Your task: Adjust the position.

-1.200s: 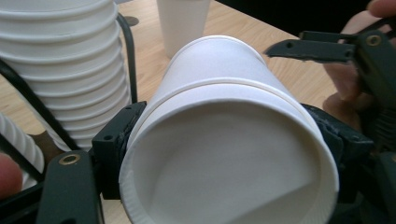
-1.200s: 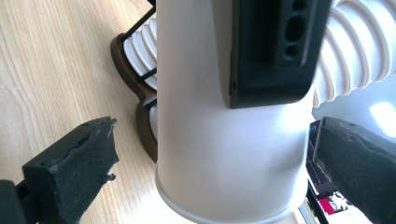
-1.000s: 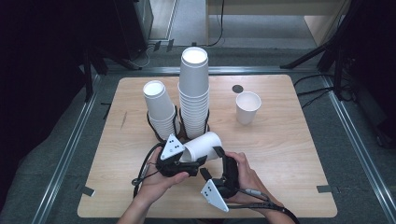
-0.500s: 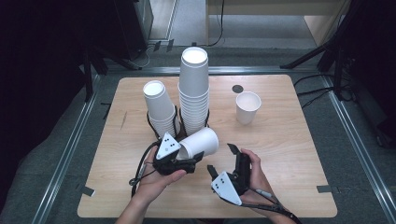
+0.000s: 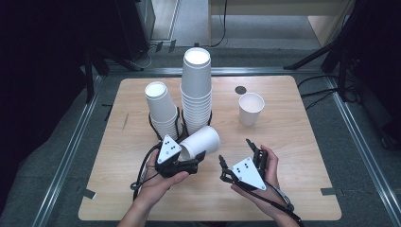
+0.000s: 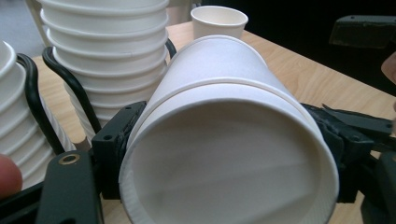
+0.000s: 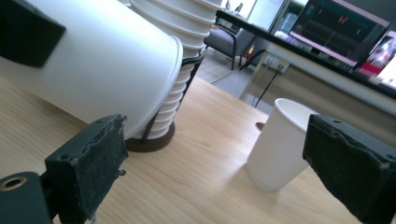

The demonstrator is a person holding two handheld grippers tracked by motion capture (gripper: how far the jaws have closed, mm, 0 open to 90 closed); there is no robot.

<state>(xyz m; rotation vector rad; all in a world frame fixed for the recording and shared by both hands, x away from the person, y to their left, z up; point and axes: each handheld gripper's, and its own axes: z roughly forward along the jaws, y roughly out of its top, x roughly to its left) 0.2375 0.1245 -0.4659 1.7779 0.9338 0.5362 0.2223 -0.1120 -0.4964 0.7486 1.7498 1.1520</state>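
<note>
My left gripper (image 5: pixel 196 158) is shut on a white paper cup (image 5: pixel 201 142) that lies on its side, mouth toward the person. The left gripper view has its black pads (image 6: pixel 116 154) squeezing the cup (image 6: pixel 224 140) near the rim, and a second rim line around the cup suggests another cup nested over it. My right gripper (image 5: pixel 234 150) hovers just right of that cup, and its jaws have just been closing with nothing between them. They still stand apart in the right gripper view, where the right gripper (image 7: pixel 219 154) faces the held cup (image 7: pixel 102 60) and a lone upright cup (image 7: pixel 280 144).
A tall stack of cups (image 5: pixel 196 90) and a shorter stack (image 5: pixel 161 106) stand in black wire holders behind the hands. A single cup (image 5: pixel 250 108) stands at the right, with a small dark disc (image 5: pixel 240 89) behind it. The wooden table (image 5: pixel 302 189) has metal rails along its sides.
My right gripper has drawn away to the right of the held cup and risen a little. The left gripper and its cup have stayed where they were.
</note>
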